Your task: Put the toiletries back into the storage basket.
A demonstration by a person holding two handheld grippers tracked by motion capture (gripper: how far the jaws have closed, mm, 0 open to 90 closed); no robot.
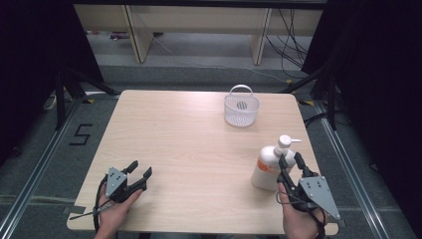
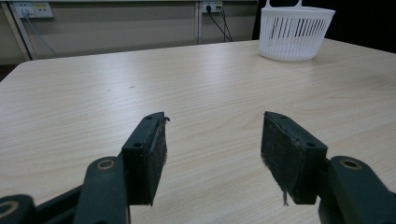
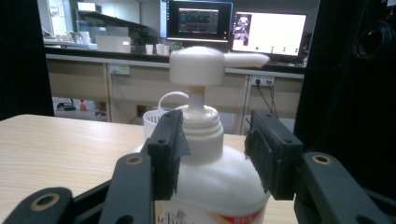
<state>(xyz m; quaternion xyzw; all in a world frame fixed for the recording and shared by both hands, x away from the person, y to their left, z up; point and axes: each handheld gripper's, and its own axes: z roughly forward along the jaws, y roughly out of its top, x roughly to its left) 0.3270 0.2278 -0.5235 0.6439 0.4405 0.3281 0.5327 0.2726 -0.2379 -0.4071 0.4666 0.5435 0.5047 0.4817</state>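
Note:
A white pump bottle [image 1: 264, 172] with an orange label band stands upright near the table's right edge. My right gripper [image 1: 291, 160] reaches it from the near side. In the right gripper view the bottle [image 3: 205, 182] sits between the jaws of this gripper [image 3: 212, 149] at its collar. The left pad [image 3: 170, 154] lies against the collar, while the right pad [image 3: 261, 158] stands a little off it. My left gripper [image 1: 141, 168] rests at the front left of the table, open, and nothing lies between the jaws [image 2: 212, 149].
A white plastic basket [image 1: 241, 107] with a handle stands at the back right of the wooden table [image 1: 189, 144]; it also shows far off [image 2: 296, 30] and behind the bottle [image 3: 152, 119]. Dark curtains and stands flank the table.

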